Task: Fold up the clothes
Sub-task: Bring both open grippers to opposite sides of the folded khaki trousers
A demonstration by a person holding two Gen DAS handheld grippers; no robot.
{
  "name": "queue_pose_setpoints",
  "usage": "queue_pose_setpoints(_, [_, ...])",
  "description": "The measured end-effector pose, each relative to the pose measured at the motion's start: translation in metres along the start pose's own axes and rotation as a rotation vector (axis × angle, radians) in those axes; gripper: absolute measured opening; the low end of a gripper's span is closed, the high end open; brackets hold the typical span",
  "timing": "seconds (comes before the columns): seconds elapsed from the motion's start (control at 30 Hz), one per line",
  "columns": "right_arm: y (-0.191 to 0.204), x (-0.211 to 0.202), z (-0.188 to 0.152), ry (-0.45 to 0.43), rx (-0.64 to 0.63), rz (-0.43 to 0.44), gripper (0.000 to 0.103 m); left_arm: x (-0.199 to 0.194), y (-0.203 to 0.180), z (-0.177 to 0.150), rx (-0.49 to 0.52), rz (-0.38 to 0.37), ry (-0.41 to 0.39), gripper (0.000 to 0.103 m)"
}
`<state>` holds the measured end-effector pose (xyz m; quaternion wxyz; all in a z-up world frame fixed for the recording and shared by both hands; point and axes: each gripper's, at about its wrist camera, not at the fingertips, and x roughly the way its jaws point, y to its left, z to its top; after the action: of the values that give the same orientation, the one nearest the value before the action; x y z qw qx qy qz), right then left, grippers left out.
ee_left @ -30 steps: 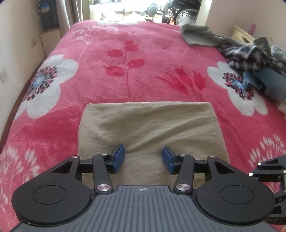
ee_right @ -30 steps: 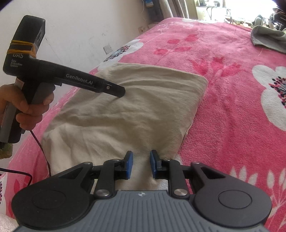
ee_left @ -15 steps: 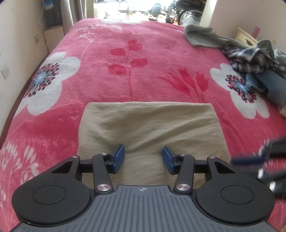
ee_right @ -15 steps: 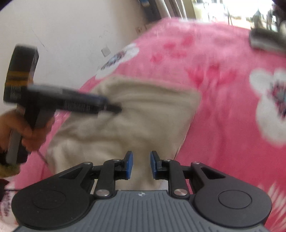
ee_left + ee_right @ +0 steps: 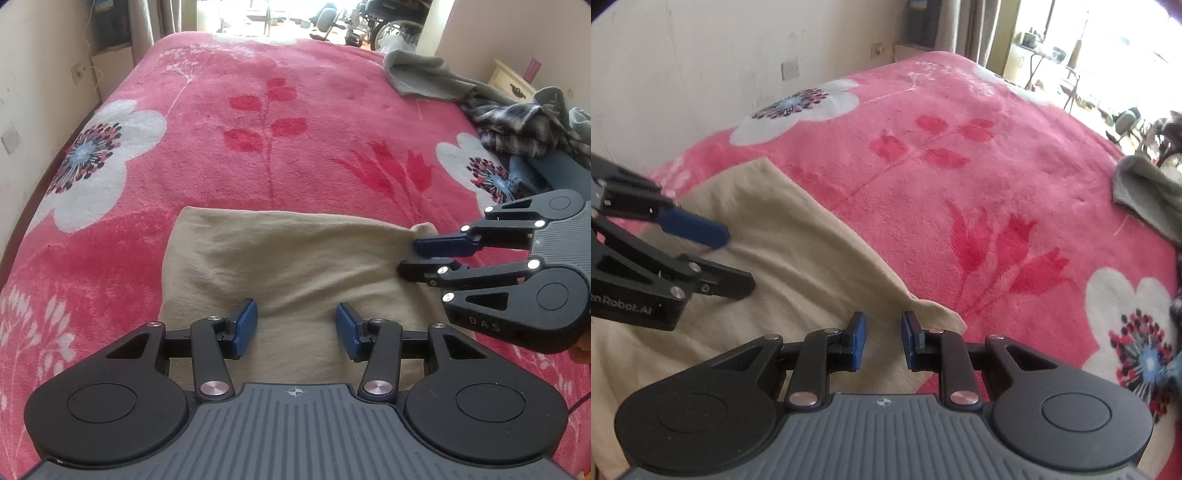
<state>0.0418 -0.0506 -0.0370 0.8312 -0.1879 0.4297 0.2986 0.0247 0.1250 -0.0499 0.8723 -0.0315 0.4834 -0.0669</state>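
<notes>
A: Any writing to read?

B: On the left gripper (image 5: 735,258), seen from the right wrist camera, the side of the body reads "enRobot.AI", cut off by the frame edge. On the right gripper (image 5: 410,254), seen from the left wrist camera, the lower housing carries the letters "DAS".

A: What has changed since a second ago?

B: The right gripper has swung in from the near right edge of the beige folded cloth (image 5: 288,266) to its far right corner, and its camera now looks across the pink floral blanket (image 5: 258,122) toward the bright doorway. That corner of the cloth is now puckered up a little by the blue pad. The left gripper has hardly moved.

A: Where does the cloth sit against the jaws?

B: The cloth lies flat on the blanket, at the near end of the bed. Going left to right from the cloth: the left gripper (image 5: 296,326) hangs over its near middle, jaws spread wide with nothing between them. At the cloth's far right corner (image 5: 938,314) the right gripper (image 5: 883,341) has its jaws parted by a narrow gap, the corner lying just ahead of them, ungrasped. Well beyond the cloth's right side lies a heap of grey and plaid clothes (image 5: 517,114).
</notes>
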Motion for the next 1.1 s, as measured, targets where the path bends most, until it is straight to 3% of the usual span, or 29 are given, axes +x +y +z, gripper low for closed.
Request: queue_pose_setpoints(1.1, [0.0024,0.0044,0.0037,0.016,-0.009,-0.012,0.023,0.0006,0.0034,0.0005,-0.003,-0.023,-0.008,0.048])
